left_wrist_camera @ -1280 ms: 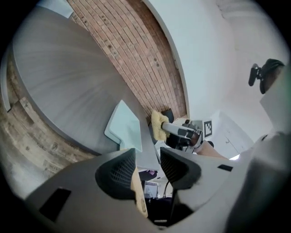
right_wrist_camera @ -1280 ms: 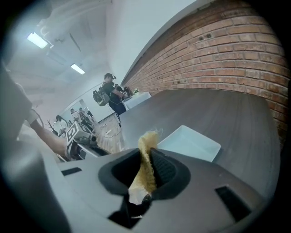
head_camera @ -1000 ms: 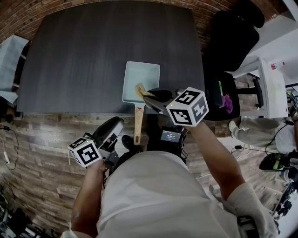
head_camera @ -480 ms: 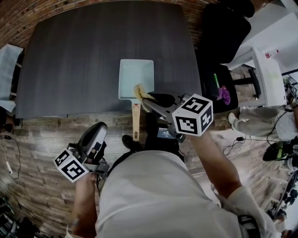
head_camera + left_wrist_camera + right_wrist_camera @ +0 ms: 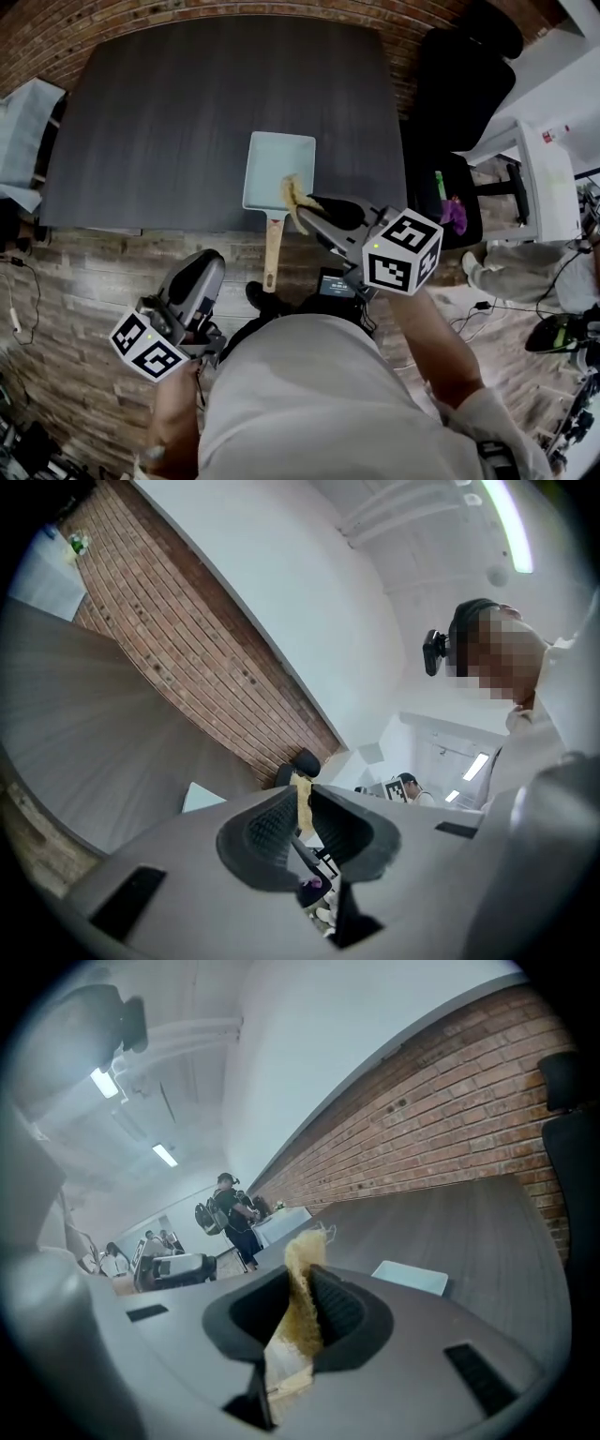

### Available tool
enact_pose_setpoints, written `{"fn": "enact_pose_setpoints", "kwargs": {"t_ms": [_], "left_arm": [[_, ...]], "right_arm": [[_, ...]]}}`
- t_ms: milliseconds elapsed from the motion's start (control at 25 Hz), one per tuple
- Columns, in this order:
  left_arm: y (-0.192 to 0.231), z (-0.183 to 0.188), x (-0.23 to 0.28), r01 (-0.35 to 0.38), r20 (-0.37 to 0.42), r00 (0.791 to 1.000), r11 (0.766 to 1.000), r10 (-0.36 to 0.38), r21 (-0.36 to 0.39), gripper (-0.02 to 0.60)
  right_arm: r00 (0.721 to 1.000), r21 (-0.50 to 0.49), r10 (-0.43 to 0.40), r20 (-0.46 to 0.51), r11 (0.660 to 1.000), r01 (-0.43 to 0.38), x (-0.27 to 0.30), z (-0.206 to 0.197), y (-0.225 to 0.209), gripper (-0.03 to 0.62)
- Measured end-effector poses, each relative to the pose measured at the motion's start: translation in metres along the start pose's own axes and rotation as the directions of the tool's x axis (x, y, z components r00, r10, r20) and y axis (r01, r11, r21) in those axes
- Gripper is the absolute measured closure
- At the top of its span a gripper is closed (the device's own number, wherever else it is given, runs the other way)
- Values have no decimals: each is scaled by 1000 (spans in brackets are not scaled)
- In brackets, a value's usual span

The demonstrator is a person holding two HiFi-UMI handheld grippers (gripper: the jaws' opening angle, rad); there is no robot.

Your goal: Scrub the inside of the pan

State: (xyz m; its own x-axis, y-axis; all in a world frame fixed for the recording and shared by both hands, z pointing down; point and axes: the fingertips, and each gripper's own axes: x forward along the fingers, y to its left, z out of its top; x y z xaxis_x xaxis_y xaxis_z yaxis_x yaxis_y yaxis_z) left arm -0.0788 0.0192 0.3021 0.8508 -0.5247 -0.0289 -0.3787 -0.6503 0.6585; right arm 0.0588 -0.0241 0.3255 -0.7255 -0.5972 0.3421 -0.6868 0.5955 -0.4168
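Grip on the right side looks firm to me: the right gripper [image 5: 307, 208] is clamped on a frayed yellow scrubber [image 5: 292, 194], and in the right gripper view the ribbed pads press on both faces of it while its ragged top pokes out past the jaw tips. The pan [image 5: 279, 164], pale blue and rectangular, sits flat on the dark table [image 5: 178, 112] close to the near edge, and its wooden handle [image 5: 273, 248] juts out over that edge above the brick-patterned floor [image 5: 84, 272]. From the head view the scrubber lines up with the pan's near right corner, beside the root of the handle, but I cannot tell from there whether it touches the metal; in the right gripper view the pan lies beyond the pad and to its right, apart from it. The left gripper [image 5: 209, 263] hangs off the table over the floor, to the left of the handle and clear of it. Its jaws have just been closing and now stand nearly together with only a thin slit between the pads, and I see nothing gripped in them. A black office chair [image 5: 459, 84] stands past the table's right end
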Motion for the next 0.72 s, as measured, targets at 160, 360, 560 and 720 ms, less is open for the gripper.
{"fn": "enact_pose_setpoints", "kwargs": {"t_ms": [160,360,560,720], "left_arm": [[-19,-10,8,-26,28,999,1000,26,-2,535],[-52,-38,21,-42,44,998,999,43,-22,535],[-94,-72,34,-57,54,997,998,59,-31,535],[-122,-99,32,-89,68,994,995,91,-39,535]], "right_arm": [[999,-7,32,-12,999,-32,-14,-1,-2,520],[999,-18,53,-3,998,-53,-50,-4,-1,520],[995,-4,94,23,996,-94,-93,-16,4,520],[989,0,139,46,990,-139,-126,-30,15,520]]}}
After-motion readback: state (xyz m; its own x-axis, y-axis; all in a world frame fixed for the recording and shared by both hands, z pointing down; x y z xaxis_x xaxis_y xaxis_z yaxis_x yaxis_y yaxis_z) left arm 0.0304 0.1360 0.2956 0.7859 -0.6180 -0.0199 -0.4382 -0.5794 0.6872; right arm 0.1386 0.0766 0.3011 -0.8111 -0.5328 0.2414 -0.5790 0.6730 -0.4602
